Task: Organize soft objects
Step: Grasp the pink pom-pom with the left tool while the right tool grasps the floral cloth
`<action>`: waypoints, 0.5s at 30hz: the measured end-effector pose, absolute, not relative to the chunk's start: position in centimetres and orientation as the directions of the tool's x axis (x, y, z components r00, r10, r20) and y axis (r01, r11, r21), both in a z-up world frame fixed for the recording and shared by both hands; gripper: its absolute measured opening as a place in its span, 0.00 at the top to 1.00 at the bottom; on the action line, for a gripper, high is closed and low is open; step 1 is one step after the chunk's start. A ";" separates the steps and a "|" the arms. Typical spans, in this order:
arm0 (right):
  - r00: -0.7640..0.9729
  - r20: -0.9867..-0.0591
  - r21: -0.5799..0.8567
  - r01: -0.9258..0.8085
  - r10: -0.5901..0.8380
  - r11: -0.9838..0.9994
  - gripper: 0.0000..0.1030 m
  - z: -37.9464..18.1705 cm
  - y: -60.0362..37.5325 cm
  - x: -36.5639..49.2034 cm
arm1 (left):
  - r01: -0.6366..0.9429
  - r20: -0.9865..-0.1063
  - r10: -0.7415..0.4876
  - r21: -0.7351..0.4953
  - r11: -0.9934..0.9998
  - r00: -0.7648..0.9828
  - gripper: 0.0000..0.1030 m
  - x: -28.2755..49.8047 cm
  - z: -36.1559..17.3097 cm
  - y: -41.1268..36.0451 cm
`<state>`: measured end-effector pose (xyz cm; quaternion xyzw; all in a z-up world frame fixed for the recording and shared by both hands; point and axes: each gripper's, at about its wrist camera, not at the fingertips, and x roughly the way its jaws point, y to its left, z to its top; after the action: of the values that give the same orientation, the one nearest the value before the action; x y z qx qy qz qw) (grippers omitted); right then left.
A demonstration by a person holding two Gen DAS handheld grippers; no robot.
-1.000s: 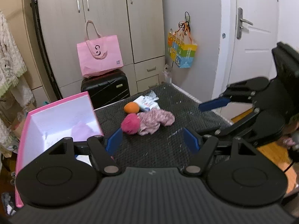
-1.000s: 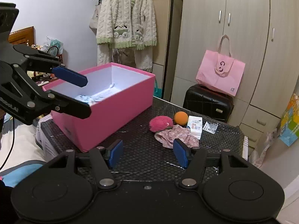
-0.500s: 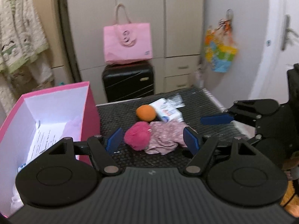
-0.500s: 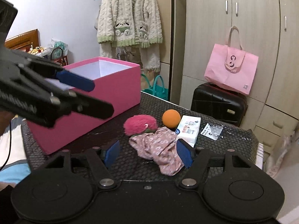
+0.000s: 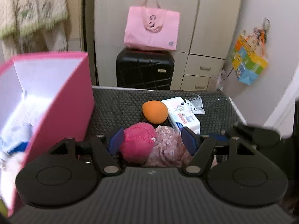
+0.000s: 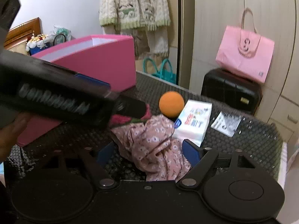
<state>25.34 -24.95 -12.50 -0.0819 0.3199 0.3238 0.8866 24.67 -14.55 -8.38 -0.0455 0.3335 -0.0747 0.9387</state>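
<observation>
A fuzzy magenta ball [image 5: 138, 143] lies on the black mat beside a pink floral cloth [image 5: 168, 149]. My left gripper [image 5: 152, 140] is open, its blue pads on either side of the ball and the cloth's edge. My right gripper [image 6: 148, 152] is open around the floral cloth [image 6: 151, 145]. The left gripper's body crosses the right wrist view and hides most of the magenta ball [image 6: 119, 119]. An orange ball [image 5: 155, 111] [image 6: 171, 104] sits just behind. An open pink box [image 5: 61, 100] [image 6: 104, 61] stands at the left.
A tissue pack [image 5: 184, 117] [image 6: 194, 121] and a small flat packet [image 5: 195, 105] [image 6: 227, 124] lie right of the orange ball. A black suitcase [image 5: 144, 69] with a pink tote bag [image 5: 151, 31] stands behind the table, against the wardrobe.
Both grippers have moved forward and down to the pile. The left one now straddles the magenta ball, the right one the floral cloth. Both stay open.
</observation>
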 end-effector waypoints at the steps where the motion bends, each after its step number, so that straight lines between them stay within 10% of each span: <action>1: 0.582 -0.627 0.068 -0.622 0.518 0.780 0.18 -12.7 -25.0 25.5 | 0.090 -0.626 -0.161 -0.145 0.985 0.763 0.35 25.1 -8.7 -14.5; 15: 0.595 -0.634 0.051 -0.605 0.494 0.795 0.14 -13.5 -24.6 25.5 | 0.023 -0.681 -0.133 -0.168 0.985 0.720 0.47 26.9 -11.8 -13.8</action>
<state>25.45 -24.63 -13.51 -0.0848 0.3268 0.3090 0.8891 26.90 -13.78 -11.76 -0.0741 0.3716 -0.0423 0.9244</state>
